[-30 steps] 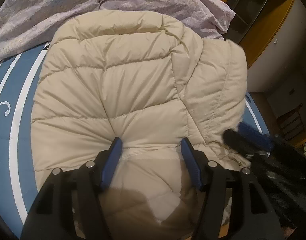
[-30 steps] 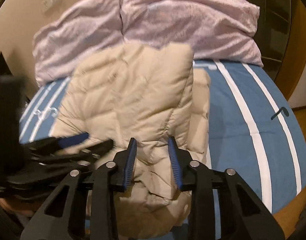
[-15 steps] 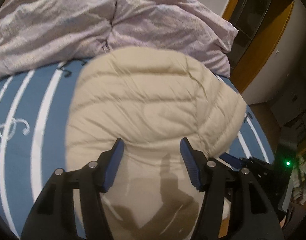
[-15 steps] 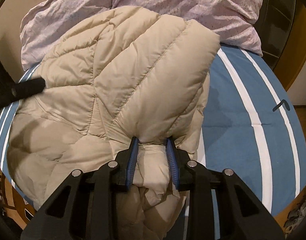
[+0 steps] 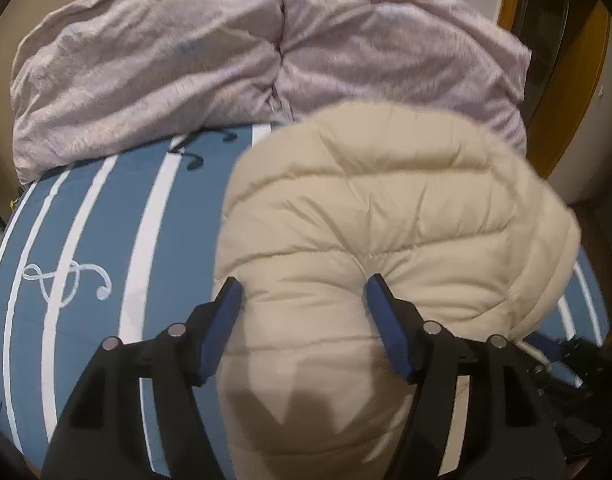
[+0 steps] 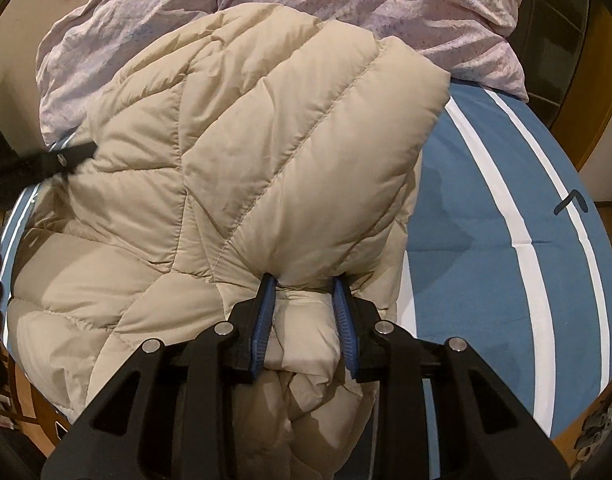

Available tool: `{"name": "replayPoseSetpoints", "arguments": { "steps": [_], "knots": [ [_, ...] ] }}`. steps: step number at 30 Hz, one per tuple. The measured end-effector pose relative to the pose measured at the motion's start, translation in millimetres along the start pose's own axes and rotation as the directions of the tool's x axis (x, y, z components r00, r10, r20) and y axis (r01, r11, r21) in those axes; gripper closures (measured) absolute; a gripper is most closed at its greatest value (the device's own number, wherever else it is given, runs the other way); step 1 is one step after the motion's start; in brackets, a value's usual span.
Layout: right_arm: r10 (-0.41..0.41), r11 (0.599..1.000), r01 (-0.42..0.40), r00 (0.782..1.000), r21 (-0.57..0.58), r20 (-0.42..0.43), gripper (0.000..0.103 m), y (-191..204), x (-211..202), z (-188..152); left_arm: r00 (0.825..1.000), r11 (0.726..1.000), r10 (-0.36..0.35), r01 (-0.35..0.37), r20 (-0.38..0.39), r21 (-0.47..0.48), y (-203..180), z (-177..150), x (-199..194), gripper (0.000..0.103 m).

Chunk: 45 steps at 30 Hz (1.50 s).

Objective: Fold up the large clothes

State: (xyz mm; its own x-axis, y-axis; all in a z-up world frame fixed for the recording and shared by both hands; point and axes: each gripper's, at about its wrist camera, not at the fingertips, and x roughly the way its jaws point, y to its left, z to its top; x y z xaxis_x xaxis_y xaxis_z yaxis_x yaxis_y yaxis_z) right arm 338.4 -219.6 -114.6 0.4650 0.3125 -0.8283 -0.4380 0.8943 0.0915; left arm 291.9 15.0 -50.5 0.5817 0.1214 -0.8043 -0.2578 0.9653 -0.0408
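Note:
A large cream quilted puffer jacket point(image 5: 385, 220) lies on the blue striped bed and also fills the right wrist view point(image 6: 246, 152). My left gripper point(image 5: 302, 292) has its jaws wide apart around a thick bulge of the jacket, which fills the gap between them. My right gripper point(image 6: 304, 288) is shut on a pinched fold of the jacket and holds it raised over the bed. The left gripper's tip point(image 6: 66, 158) shows at the jacket's left edge in the right wrist view. The right gripper point(image 5: 553, 356) shows blurred at the lower right of the left wrist view.
The bed has a blue cover with white stripes and music-note prints point(image 5: 66, 276). Lilac pillows point(image 5: 186, 60) lie along the head of the bed and show in the right wrist view point(image 6: 425, 8). A wooden frame point(image 5: 561, 92) stands at the right. The bed's blue right half point(image 6: 505, 220) is bare.
Both grippers have lifted the jacket edge and carried it toward the pillows, folding it over. The left view now shows more bare bed at the left.

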Motion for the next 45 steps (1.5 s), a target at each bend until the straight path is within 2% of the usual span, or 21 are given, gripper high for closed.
{"name": "replayPoseSetpoints", "arguments": {
  "steps": [8,11,14,16,21,29,37,45],
  "knots": [
    [-0.014,1.000,0.014,1.000,0.014,0.016,0.070,-1,-20,6,0.999,1.000,-0.017,0.017,-0.045,-0.002,-4,-3,15,0.037],
    [0.021,1.000,-0.022,0.996,0.006,0.085,0.070,3,-41,13,0.999,1.000,-0.020,0.020,-0.044,0.002,-5,-3,16,0.037],
    [0.064,0.998,-0.060,0.983,-0.027,0.175,0.070,13,-65,29,0.999,1.000,-0.024,0.025,-0.045,0.006,-6,-3,17,0.037],
    [0.075,0.997,-0.069,0.978,-0.040,0.192,0.070,18,-67,41,0.999,1.000,-0.024,0.025,-0.045,0.007,-6,-3,18,0.037],
    [0.056,0.998,-0.048,0.981,-0.046,0.188,0.070,30,-50,63,0.999,1.000,-0.028,0.028,-0.045,0.009,-6,-3,18,0.037],
    [-0.060,0.998,0.057,0.990,0.032,0.125,0.070,14,-7,74,0.998,0.999,-0.039,0.040,-0.039,0.017,-6,-4,19,0.037],
    [-0.089,0.996,0.085,0.990,0.038,0.109,0.070,13,15,66,0.998,0.998,-0.065,0.065,-0.010,-0.009,-1,5,10,0.036],
    [-0.077,0.996,0.072,0.990,0.048,0.120,0.069,10,20,64,0.997,1.000,-0.023,0.023,0.077,0.010,-3,37,5,0.036]
  ]
}}
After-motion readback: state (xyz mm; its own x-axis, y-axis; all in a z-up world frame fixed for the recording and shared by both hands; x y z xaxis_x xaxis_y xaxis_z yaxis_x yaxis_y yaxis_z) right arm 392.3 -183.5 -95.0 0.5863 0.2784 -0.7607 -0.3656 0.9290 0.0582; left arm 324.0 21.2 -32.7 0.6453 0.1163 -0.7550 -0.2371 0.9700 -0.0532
